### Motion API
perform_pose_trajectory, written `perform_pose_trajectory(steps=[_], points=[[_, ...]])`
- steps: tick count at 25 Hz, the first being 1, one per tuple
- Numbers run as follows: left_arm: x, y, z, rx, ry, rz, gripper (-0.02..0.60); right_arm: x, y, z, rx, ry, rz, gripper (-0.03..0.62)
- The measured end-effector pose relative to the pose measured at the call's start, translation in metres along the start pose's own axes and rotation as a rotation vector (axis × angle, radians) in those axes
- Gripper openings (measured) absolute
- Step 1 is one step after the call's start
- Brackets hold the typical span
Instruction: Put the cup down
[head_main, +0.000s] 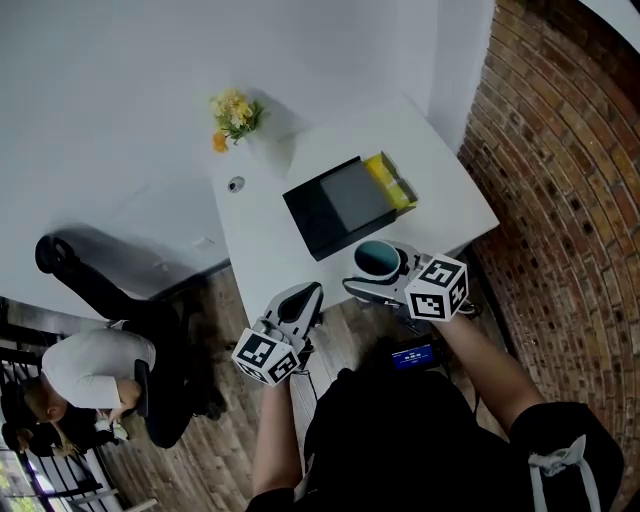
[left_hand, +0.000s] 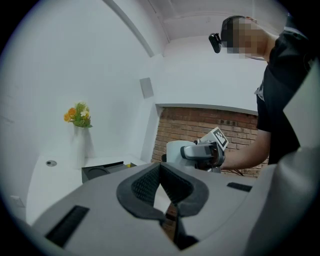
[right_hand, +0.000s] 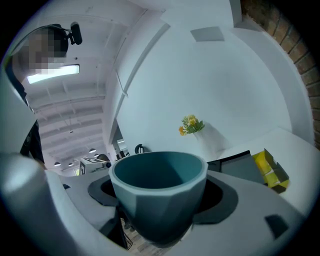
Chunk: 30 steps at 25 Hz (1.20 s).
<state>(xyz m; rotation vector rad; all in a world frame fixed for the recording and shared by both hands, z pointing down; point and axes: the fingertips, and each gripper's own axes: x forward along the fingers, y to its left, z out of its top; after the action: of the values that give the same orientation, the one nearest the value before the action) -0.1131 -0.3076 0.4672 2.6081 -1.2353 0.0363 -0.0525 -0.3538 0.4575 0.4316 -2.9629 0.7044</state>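
A teal cup (head_main: 377, 258) hangs upright at the near edge of the white table (head_main: 265, 245), and my right gripper (head_main: 380, 278) is shut on it. In the right gripper view the cup (right_hand: 159, 192) fills the space between both jaws, its mouth empty. My left gripper (head_main: 308, 296) hovers in front of the table, left of the cup, shut with nothing in it. In the left gripper view the dark pads (left_hand: 145, 187) meet at the tips, and the cup (left_hand: 175, 152) and the right gripper (left_hand: 204, 152) show beyond them.
On the table lie a dark tray (head_main: 335, 205), a yellow box (head_main: 390, 180) beside it, a white vase of flowers (head_main: 236, 115) at the far corner and a small round fitting (head_main: 236, 184). A brick wall (head_main: 570, 200) runs along the right. A seated person (head_main: 90, 370) and a black chair (head_main: 100, 290) are at the left.
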Motion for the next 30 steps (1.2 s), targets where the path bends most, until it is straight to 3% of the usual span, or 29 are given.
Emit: perform_pose_trajectory(steps=[16,30], points=[[0.003,0.035,0.016,0.004,-0.022,-0.080,0.009,0.041,0.002,0.022,-0.027,-0.032,-0.047,0.405],[0.000,0.046,0.015,0.000,-0.022,-0.082,0.009,0.051,-0.002,0.025,-0.028,-0.027,-0.050,0.405]])
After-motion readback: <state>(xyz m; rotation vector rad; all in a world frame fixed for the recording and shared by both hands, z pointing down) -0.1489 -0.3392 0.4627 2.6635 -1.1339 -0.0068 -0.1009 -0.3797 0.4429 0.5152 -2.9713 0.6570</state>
